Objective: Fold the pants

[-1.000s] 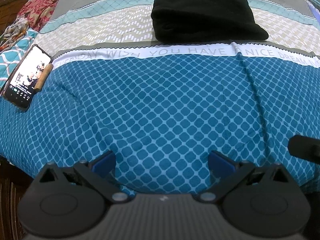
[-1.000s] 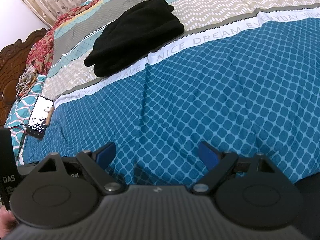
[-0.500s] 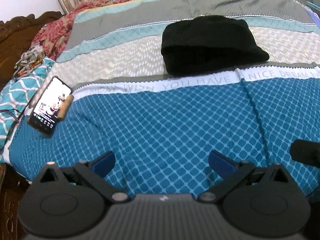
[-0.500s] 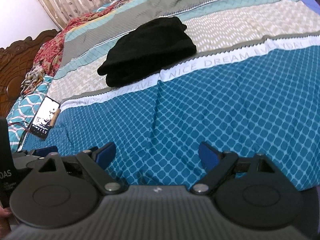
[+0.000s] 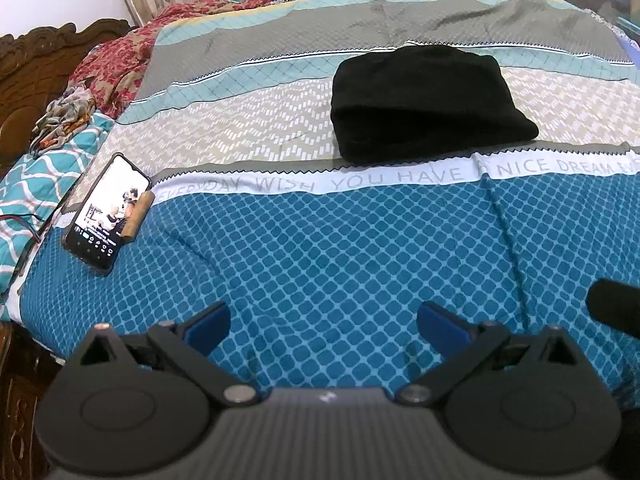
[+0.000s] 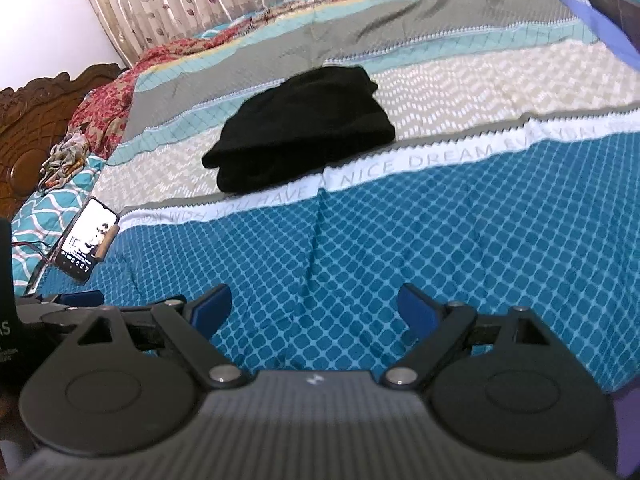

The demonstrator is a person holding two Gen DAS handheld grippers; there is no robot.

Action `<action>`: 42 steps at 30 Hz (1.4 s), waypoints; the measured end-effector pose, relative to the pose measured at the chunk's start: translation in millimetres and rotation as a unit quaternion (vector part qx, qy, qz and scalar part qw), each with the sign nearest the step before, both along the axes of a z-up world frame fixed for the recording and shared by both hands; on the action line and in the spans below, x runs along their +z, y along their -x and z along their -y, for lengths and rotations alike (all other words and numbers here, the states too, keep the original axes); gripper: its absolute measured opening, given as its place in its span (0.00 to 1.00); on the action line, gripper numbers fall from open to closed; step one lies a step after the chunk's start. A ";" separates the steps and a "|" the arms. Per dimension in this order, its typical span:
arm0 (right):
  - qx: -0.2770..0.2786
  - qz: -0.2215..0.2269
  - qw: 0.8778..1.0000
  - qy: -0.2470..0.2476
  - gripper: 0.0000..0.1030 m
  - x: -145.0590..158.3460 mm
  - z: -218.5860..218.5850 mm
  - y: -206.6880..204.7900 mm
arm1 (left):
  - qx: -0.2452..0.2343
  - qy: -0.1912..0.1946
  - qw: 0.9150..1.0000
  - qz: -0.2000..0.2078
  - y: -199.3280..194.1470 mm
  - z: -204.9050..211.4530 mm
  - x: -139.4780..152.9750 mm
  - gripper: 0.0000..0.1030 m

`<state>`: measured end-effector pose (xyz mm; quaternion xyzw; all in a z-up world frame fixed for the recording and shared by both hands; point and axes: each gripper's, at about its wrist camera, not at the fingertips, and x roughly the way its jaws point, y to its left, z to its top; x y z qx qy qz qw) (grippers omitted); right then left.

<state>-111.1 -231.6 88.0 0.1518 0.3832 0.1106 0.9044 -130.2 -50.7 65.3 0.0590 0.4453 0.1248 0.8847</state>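
Black pants [image 5: 424, 104] lie folded into a compact bundle on the beige band of the bedspread, far ahead of both grippers; in the right wrist view the pants [image 6: 308, 128] sit up and left of centre. My left gripper [image 5: 324, 322] is open over the blue patterned part of the spread, with nothing between its blue pads. My right gripper [image 6: 314, 308] is open too, also over the blue area and well short of the pants. The left gripper's body [image 6: 60, 304] shows at the left edge of the right wrist view.
A lit phone [image 5: 106, 212] lies at the left edge of the bed, a cable beside it. A carved wooden headboard [image 5: 36, 64] and crumpled red cloth [image 5: 116, 68] are at far left. Curtains [image 6: 224, 4] hang behind. The striped bedspread [image 5: 360, 248] spans the bed.
Both grippers have pulled back and tilted up, so the pants and phone sit lower and farther off and more of the bed and curtains shows. Both stayed open.
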 end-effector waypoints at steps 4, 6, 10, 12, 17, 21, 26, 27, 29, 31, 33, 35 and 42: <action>-0.003 0.030 1.000 0.003 1.00 9.6 0.2 5.6 | 0.001 0.005 1.000 0.007 0.7 -0.9 7.1 1.00; -0.007 0.048 0.999 0.008 1.00 17.9 0.0 7.6 | 0.001 0.007 1.000 0.013 1.2 -1.4 12.5 1.00; -0.013 0.064 0.998 0.011 1.00 32.6 1.3 5.7 | -0.001 0.014 1.000 0.021 0.9 -1.3 23.0 1.00; -0.018 0.064 0.998 0.015 1.00 38.6 0.9 3.2 | -0.002 0.015 1.000 0.026 1.0 -1.3 28.5 1.00; -0.028 0.065 0.997 0.028 1.00 48.7 -0.5 1.6 | 0.004 0.018 0.999 0.033 0.7 -4.5 38.3 1.00; -0.030 0.062 0.997 0.029 1.00 47.3 -2.1 2.8 | 0.008 0.017 0.999 0.038 1.3 -7.4 42.6 1.00; -0.033 0.059 0.997 0.026 1.00 52.9 -6.3 -0.1 | 0.014 0.010 0.999 0.045 0.6 -10.6 46.9 1.00; -0.032 0.059 0.998 0.022 1.00 55.9 -5.9 -1.9 | 0.015 0.009 0.999 0.046 0.4 -11.2 48.1 1.00; -0.029 0.064 0.997 0.017 1.00 62.5 -6.6 -4.7 | 0.017 0.008 0.999 0.050 -0.4 -12.7 51.0 1.00; -0.029 0.074 0.997 0.018 1.00 68.6 -8.8 -6.5 | 0.018 0.007 0.998 0.055 -0.5 -13.9 54.3 1.00; -0.029 0.079 0.996 0.012 1.00 71.5 -10.0 -6.9 | 0.020 0.003 0.998 0.061 0.5 -14.1 57.8 1.00; -0.028 0.077 0.997 0.003 1.00 70.7 -11.5 -6.0 | 0.021 -0.003 0.997 0.068 1.0 -14.7 60.7 1.00; -0.017 0.064 0.998 0.010 1.00 59.9 -20.3 -4.5 | 0.021 -0.005 0.997 0.069 1.5 -14.8 60.7 1.00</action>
